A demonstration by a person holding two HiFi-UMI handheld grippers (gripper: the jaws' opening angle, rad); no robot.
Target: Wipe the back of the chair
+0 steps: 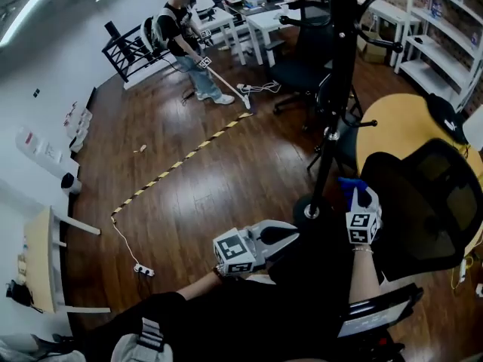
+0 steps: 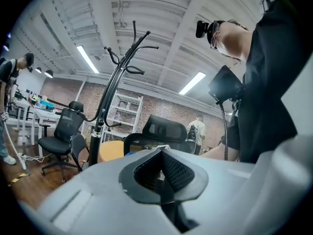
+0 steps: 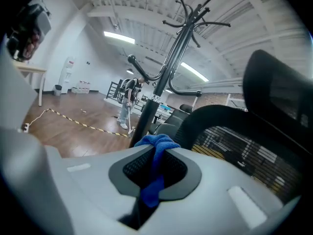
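A black mesh office chair (image 1: pixel 430 202) stands at the right of the head view, its back (image 3: pixel 244 146) filling the right of the right gripper view. My right gripper (image 1: pixel 355 194) is shut on a blue cloth (image 3: pixel 155 153), which sticks up beside the chair back's left edge; whether it touches the mesh I cannot tell. The cloth's blue tip (image 1: pixel 351 189) shows above the marker cube. My left gripper (image 1: pixel 290 236) is held low and left of the chair, jaws shut with nothing in them (image 2: pixel 164 173). The chair's headrest (image 2: pixel 164 129) shows beyond it.
A black coat stand (image 1: pixel 332 104) rises just left of the chair, its base (image 1: pixel 308 210) close to my right gripper. A yellow round table (image 1: pixel 396 127) lies behind the chair. A second office chair (image 1: pixel 306 59), white desks and a person (image 1: pixel 185 36) mopping stand farther off.
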